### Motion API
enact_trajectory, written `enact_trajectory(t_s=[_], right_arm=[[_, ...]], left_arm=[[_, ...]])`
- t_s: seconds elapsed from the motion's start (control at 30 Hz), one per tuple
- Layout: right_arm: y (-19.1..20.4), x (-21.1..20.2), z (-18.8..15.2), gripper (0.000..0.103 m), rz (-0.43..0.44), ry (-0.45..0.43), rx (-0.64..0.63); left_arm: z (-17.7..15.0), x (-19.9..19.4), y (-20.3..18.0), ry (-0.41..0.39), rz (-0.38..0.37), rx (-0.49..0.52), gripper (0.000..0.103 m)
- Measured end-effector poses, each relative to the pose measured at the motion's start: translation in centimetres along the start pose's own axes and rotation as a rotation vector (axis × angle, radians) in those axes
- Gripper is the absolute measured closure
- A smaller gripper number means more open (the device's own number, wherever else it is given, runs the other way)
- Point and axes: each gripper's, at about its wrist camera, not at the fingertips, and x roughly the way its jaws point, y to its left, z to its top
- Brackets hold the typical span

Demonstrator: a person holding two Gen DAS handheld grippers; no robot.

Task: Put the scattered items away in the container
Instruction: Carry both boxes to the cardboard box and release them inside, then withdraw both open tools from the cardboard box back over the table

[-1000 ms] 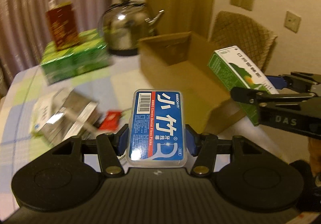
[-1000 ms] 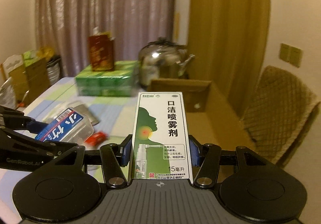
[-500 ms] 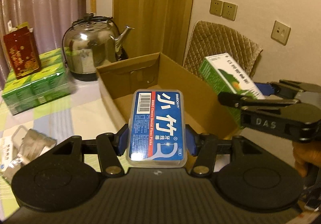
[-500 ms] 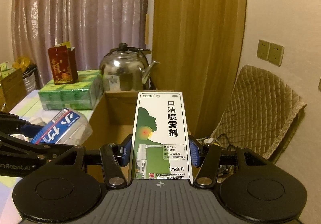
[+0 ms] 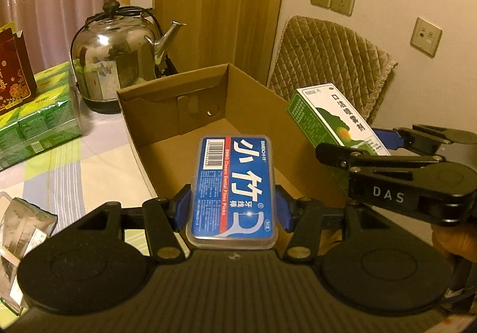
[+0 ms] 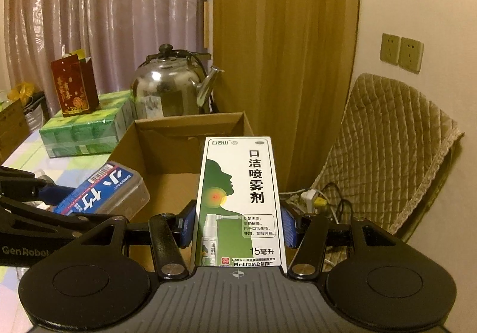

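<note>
The left gripper (image 5: 232,207) clamps a floss case (image 5: 234,187), its long axis pointing away over the open box (image 5: 208,100). The right gripper (image 6: 238,225) grips a spray carton (image 6: 238,201) lengthwise too — beside the case, above the box. A kettle (image 5: 116,55) stands beyond.

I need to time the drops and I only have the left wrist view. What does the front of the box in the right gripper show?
Observer: The mouth spray box shows a green head in profile and a spray bottle.
Operator: Anything by the chair's foot?
Observer: A white power strip with cables.
Operator: Is the right gripper's grip even?
Observer: Blue pads press both long sides; the right gripper points at the cardboard box.
</note>
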Motion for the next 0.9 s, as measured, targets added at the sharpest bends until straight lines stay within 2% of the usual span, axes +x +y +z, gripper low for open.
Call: enact_trajectory(t_s=[0.3, 0.9], right_arm=[[0.0, 0.2, -0.1, 0.05, 0.001, 0.007, 0.006], [1.6, 1.0, 0.0, 0.05, 0.037, 0.029, -0.003]], left_arm=[[-0.2, -0.2, 0.8, -0.014, 0.009, -0.008, 0.051], [-0.9, -3.3, 2.6, -0.05, 0.048, -0.047, 0.048]])
